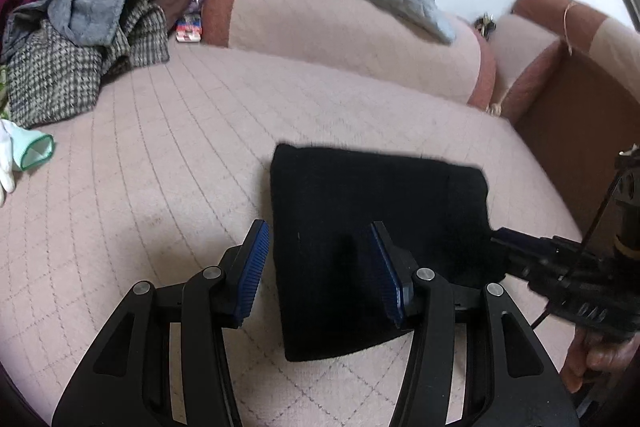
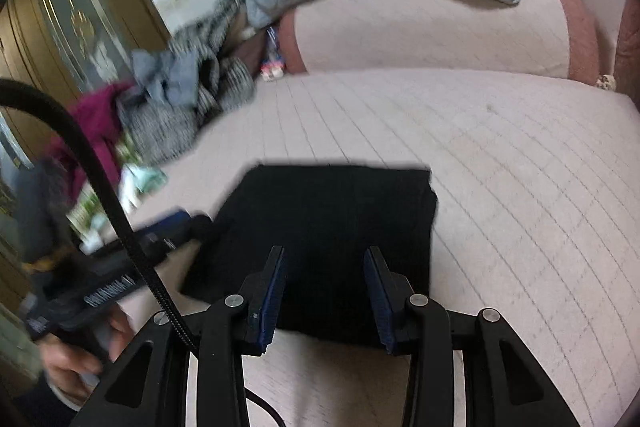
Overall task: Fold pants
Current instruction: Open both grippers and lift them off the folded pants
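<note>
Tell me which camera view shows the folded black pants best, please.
The right wrist view shows the black pants best: nearly the whole folded rectangle shows, with its far and right edges clear. In the left wrist view the pants are seen too, but the left gripper covers the near part and the right side is blurred.

The left tool point(image 1: 320, 267) is held low with its two blue-padded fingers point(image 1: 252, 273) spread wide apart, gripping nothing. The right tool point(image 2: 325, 297) is likewise held low, its blue pads point(image 2: 275, 301) parted and empty. A bare hand point(image 2: 76, 367) grips the left tool's handle.
</note>
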Available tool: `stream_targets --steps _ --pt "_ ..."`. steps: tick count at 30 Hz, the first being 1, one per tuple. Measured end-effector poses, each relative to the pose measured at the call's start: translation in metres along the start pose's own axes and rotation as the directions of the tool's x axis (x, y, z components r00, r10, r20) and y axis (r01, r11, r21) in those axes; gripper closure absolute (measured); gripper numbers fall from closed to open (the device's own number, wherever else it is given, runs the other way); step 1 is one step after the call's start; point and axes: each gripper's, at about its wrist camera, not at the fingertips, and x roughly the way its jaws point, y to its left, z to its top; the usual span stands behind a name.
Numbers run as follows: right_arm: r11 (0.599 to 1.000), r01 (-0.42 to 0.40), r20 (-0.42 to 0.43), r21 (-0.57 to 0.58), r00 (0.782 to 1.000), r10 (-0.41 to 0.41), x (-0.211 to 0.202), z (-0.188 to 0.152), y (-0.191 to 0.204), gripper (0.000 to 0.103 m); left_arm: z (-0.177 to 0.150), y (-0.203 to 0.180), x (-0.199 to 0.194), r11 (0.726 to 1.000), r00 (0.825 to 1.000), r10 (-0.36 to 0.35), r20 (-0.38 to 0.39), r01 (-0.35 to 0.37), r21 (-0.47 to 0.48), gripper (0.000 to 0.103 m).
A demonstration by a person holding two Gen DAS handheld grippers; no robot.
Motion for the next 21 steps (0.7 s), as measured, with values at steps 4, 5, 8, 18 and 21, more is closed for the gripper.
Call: stream_targets --steps 4,5,8,18,21 --pt "0.995 0.102 -0.008 -0.016 0.995 -0.102 0.008 -0.025 -0.009 0.057 -0.009 -0.007 0.019 0.999 0.998 0.034 -0.058 -0.032 0.02 0.05" --pt "0.994 0.106 -0.014 -0.013 0.994 -0.106 0.011 -0.027 -0.012 0.054 -0.009 -0.01 0.021 0.999 0.998 0.044 -0.052 -0.043 0.034 0.049" --pt "0.997 0.078 -0.018 0.028 0.997 -0.077 0.011 -0.024 -0.02 0.054 -0.008 -0.013 0.017 0.998 0.998 0.052 -0.046 -0.051 0.035 0.049" --pt "0.998 0.063 0.086 0.026 0.994 -0.065 -0.048 -0.023 -0.005 0.053 -0.006 -0.033 -0.028 0.991 0.991 0.08 0.111 -0.092 0.101 0.049" --pt "0.995 0.103 0.102 -0.006 0.99 -0.102 -0.064 -0.024 0.008 0.05 -0.01 -0.043 -0.052 0.989 0.984 0.063 0.166 -0.084 0.126 0.049"
